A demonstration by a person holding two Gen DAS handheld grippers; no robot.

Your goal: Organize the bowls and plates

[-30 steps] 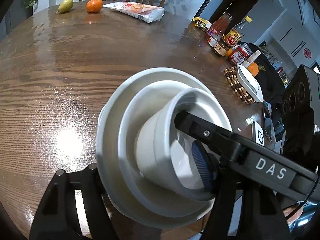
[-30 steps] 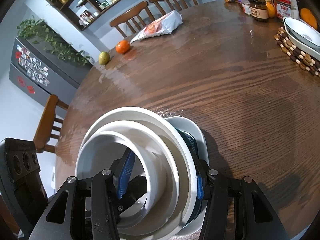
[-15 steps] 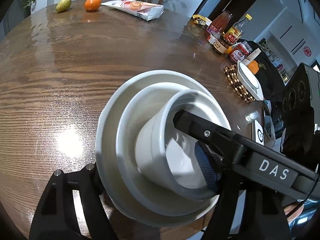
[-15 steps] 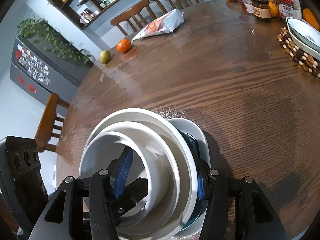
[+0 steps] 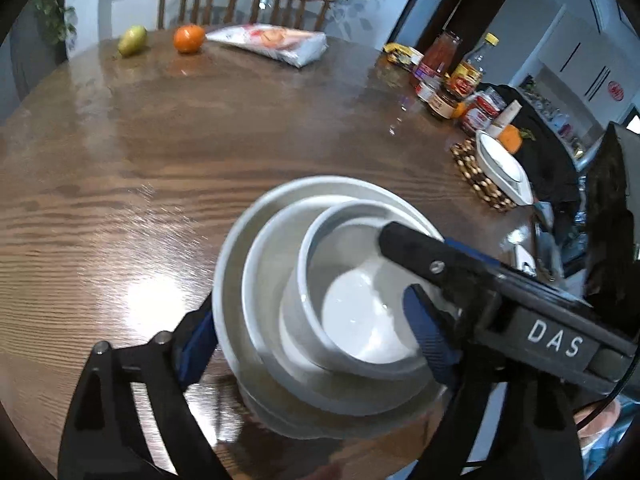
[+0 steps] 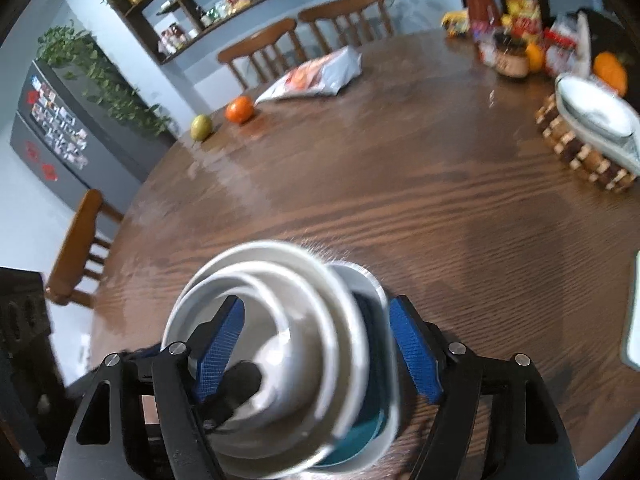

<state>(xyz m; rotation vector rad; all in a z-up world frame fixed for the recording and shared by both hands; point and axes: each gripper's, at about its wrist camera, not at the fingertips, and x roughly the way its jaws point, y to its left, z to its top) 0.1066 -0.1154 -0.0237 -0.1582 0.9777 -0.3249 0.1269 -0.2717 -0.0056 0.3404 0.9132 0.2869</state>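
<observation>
Crockery sits nested on the wooden tabletop near its front edge: a small white bowl inside a wider white bowl, both on a white plate, with a teal-lined dish beneath. Both grippers straddle the stack with fingers opening. The left gripper has blue pads clear of the rims on either side; the right gripper likewise spreads around the stack without pressing it.
</observation>
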